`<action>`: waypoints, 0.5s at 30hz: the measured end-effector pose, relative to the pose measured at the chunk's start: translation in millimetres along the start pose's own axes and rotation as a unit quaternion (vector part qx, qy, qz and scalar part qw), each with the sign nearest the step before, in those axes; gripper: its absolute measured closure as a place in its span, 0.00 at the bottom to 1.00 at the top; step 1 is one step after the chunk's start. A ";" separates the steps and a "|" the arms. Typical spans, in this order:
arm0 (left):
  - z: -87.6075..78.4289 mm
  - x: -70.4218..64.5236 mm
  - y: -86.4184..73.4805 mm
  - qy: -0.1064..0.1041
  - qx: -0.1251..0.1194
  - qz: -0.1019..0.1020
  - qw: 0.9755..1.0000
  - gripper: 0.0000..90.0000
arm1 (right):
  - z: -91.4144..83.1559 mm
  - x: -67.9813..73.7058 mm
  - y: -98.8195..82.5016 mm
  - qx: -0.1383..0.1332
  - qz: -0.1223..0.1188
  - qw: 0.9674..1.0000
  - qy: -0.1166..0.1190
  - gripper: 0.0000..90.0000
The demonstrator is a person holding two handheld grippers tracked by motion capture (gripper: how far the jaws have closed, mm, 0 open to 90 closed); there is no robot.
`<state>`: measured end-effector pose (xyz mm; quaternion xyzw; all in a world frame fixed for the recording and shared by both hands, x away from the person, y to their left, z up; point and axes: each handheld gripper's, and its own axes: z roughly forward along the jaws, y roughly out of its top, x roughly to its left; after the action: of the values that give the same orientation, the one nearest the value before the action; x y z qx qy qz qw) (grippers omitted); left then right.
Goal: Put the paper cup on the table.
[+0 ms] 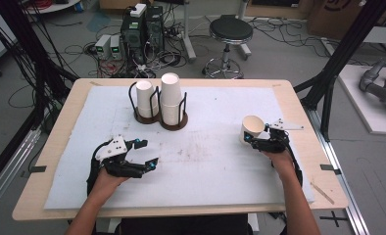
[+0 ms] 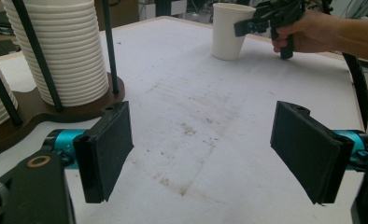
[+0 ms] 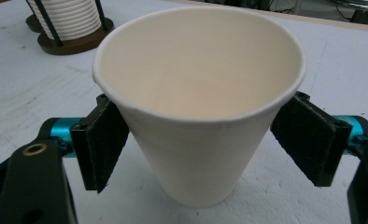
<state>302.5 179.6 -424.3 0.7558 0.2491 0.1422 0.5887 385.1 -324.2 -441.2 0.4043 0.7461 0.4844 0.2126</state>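
While a single white paper cup stands upright on the white foam mat near the table's right edge, it is flanked by the right gripper, whose jaws are spread wide with the cup between them. In the right gripper view, the pads are seen just beside the cup wall, with a gap at the right pad, so the cup is not clamped. No print or label is carried by the cup, and no writing can be read anywhere. The left gripper is held over bare mat, its jaws wide apart on nothing. The cup's hollow inside is given by the right gripper view; the ribbed rims of the stacked white paper cups in the black wire holders on brown round bases are given by the left gripper view.
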 end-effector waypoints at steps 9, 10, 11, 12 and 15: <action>-1.1 2.1 -1.0 0.006 0.000 -0.004 1.000 0.23 | -23.9 1.7 -5.2 -0.015 -0.004 1.000 0.014 0.22; -1.6 2.9 -1.1 0.007 0.001 -0.002 1.000 0.23 | -26.9 1.2 -6.0 -0.016 -0.004 1.000 0.014 0.22; -1.9 3.1 -1.3 0.007 -0.001 -0.005 1.000 0.23 | -30.1 0.9 -6.9 -0.019 -0.005 1.000 0.011 0.22; -2.5 3.7 -1.4 0.010 -0.001 -0.005 1.000 0.23 | -33.5 1.1 -7.9 -0.020 -0.004 1.000 0.011 0.22; -4.0 5.6 -1.5 0.013 -0.005 -0.007 1.000 0.23 | -42.7 2.2 -9.9 -0.021 -0.010 1.000 0.010 0.22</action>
<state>304.9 186.2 -425.1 0.7492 0.2619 0.1491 0.5898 349.6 -347.9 -431.1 0.3879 0.7416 0.5017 0.2187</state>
